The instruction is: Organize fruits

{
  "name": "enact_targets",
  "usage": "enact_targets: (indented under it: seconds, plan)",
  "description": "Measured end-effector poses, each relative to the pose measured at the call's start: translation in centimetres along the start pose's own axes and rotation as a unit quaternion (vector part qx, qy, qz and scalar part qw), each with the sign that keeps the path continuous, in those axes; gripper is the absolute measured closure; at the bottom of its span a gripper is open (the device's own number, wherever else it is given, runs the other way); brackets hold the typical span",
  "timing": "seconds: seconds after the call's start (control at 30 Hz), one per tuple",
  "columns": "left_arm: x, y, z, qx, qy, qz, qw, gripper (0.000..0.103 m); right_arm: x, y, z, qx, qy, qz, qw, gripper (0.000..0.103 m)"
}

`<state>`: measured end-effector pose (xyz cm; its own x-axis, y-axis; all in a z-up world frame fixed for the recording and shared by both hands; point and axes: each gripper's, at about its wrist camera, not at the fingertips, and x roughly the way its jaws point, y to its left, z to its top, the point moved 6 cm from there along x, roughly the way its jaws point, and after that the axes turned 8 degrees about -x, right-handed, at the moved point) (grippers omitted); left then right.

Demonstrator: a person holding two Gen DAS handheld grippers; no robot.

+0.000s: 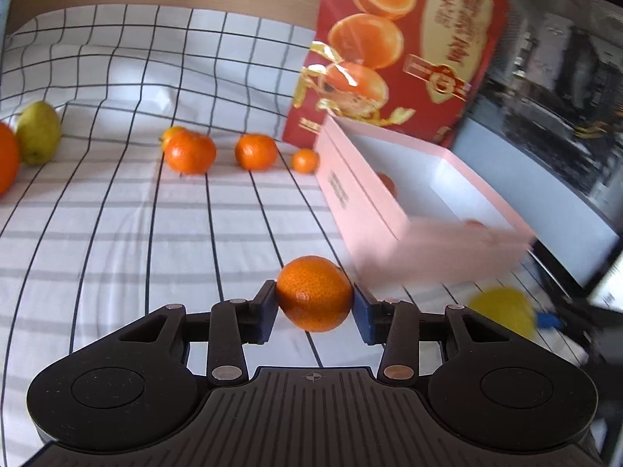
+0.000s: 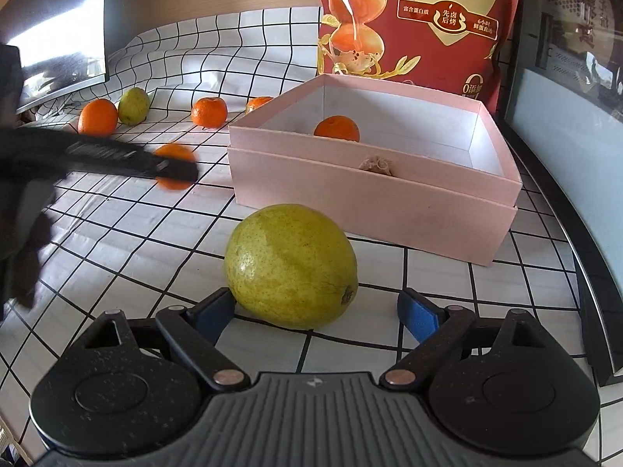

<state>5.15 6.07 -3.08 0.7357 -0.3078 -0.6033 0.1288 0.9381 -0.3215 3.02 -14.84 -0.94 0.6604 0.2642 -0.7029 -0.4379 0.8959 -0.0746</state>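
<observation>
Left wrist view
Left gripper (image 1: pixel 314 295): low centre of the frame, its two blue pads pinching a mandarin (image 1: pixel 314 292) from either side, above the cloth.
Cloth: a white checked tablecloth (image 1: pixel 117 233) with dark lines covers the whole surface.
Pink box (image 1: pixel 366 214): right of centre, open at the top, blurred at its near corner; two orange fruits show dimly inside.
Loose mandarins: three in a row at mid-frame, the biggest (image 1: pixel 190 151) to the left, one (image 1: pixel 256 151) in the middle, a small one (image 1: pixel 305 160) just beside the box.
Far left edge: a green pear (image 1: pixel 38 132) touching a large orange (image 1: pixel 7 157).
Red bag (image 1: pixel 393 46): upright behind the box, printed with halved orange shapes.
Lower right: a blurred yellow-green fruit (image 1: pixel 502 311).

Right wrist view
Right gripper (image 2: pixel 317 307): bottom centre, jaws spread wide around a big yellow-green pear (image 2: pixel 290 264) lying on the cloth; the left pad is at the fruit's side, the right pad stands clear of it.
Same pink box (image 2: pixel 373 194): just behind the pear, upper centre-right, holding one mandarin (image 2: pixel 337 128) near its back wall.
Other gripper: it reaches in from the left edge, blurred, with its orange mandarin (image 2: pixel 175 153) at its tip.
Upper left: an orange (image 2: pixel 97 116) beside a green pear (image 2: pixel 133 106), with a mandarin (image 2: pixel 209 111) further right.
</observation>
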Motion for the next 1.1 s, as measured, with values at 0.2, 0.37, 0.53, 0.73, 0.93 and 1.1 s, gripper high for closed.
enact_targets:
  seconds: [0.2, 0.37, 0.53, 0.73, 0.93, 1.1]
  plan:
    - [-2.7, -2.0, -3.7, 0.020, 0.005, -0.021, 0.9996, 0.057, 0.2, 0.1, 0.0, 0.001, 0.004, -0.002, 1.000, 0.008]
    - [-2.4, -2.3, -4.5, 0.018, 0.004, -0.008, 0.9998, 0.057, 0.6, 0.2, 0.0, -0.007, 0.016, 0.008, 1.000, 0.000]
    - [-1.9, -2.0, -4.2, -0.004, -0.004, -0.014, 0.9999, 0.057, 0.5, 0.2, 0.0, -0.009, 0.021, 0.014, 1.000, 0.000]
    - [-1.6, -2.1, -4.1, -0.002, -0.004, -0.014, 0.9999, 0.057, 0.2, 0.2, -0.1, -0.013, 0.025, 0.016, 0.999, 0.000]
    - [-1.3, -2.2, -4.1, 0.004, -0.006, -0.016, 0.9998, 0.058, -1.1, 0.3, -0.8, -0.011, 0.014, 0.053, 0.998, 0.003]
    - [-1.3, -2.2, -4.2, 0.012, -0.011, -0.008, 0.9998, 0.057, -3.2, -1.0, -0.8, 0.018, -0.007, 0.064, 0.998, 0.005]
